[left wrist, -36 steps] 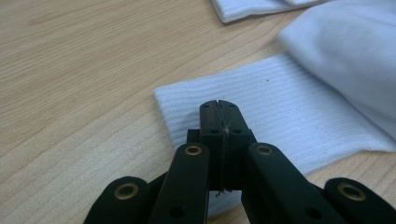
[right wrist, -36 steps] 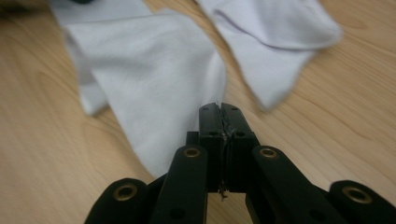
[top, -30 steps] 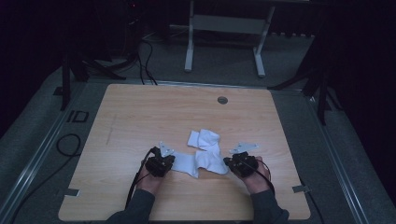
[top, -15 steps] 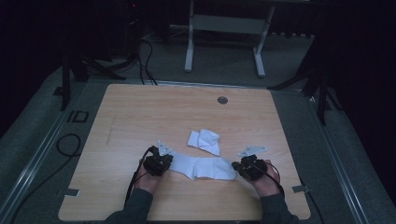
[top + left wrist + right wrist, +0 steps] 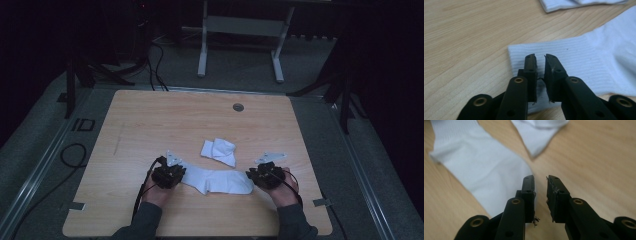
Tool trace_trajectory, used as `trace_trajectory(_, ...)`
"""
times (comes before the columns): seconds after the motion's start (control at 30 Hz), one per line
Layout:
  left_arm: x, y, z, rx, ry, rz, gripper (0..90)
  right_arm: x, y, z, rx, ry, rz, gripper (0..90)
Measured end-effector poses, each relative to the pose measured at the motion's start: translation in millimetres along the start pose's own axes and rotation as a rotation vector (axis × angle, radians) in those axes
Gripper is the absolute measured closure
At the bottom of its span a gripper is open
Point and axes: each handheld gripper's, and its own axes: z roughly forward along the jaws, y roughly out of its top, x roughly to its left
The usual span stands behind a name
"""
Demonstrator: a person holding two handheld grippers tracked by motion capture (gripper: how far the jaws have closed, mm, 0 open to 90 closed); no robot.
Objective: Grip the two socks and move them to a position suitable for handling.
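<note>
In the high view, a white sock [image 5: 217, 180] lies flat in the lower middle of the frame on the wooden table [image 5: 150, 120], between the two tongs. A second, folded sock [image 5: 219, 151] lies just above it, near the centre. The left tongs [image 5: 169, 175] sit at the left end of the flat sock and the right tongs [image 5: 265, 176] at its right end, each held by a hand coming from the bottom edge.

The left gripper view shows what the high view cannot: the left tongs [image 5: 540, 67] stand over the ribbed cuff, with only a narrow gap between the jaws (no cloth is caught there), so they are released. In the right gripper view the right tongs [image 5: 540, 188] are also released, slightly apart, at the sock's end [image 5: 481, 170]. The folded sock [image 5: 536, 132] appears at the top of this frame.
</note>
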Motion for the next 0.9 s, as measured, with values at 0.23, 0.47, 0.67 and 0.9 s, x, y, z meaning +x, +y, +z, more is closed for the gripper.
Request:
trace_trajectory(0.23, -0.5, 0.7, -4.2, -0.045, -0.003, -0.003, 75.6, 8.0, 27.8, 23.6, -0.007, 0.003, -0.033, 75.3)
trace_trajectory(0.47, -0.3, 0.1, -4.9, -0.044, 0.007, -0.007, 75.0, 12.3, 55.0, 60.2, 0.016, -0.021, -0.044, 76.6)
trace_trajectory(0.67, -0.2, 3.1, -5.1, -0.039, 0.033, -0.006, 75.0, 6.1, 62.3, 83.9, 0.061, -0.031, -0.019, 76.2)
trace_trajectory(0.9, -3.4, 10.9, -2.9, -0.038, 0.055, 0.01, 77.0, 8.1, 63.5, 85.2, 0.066, -0.018, -0.042, 79.0)
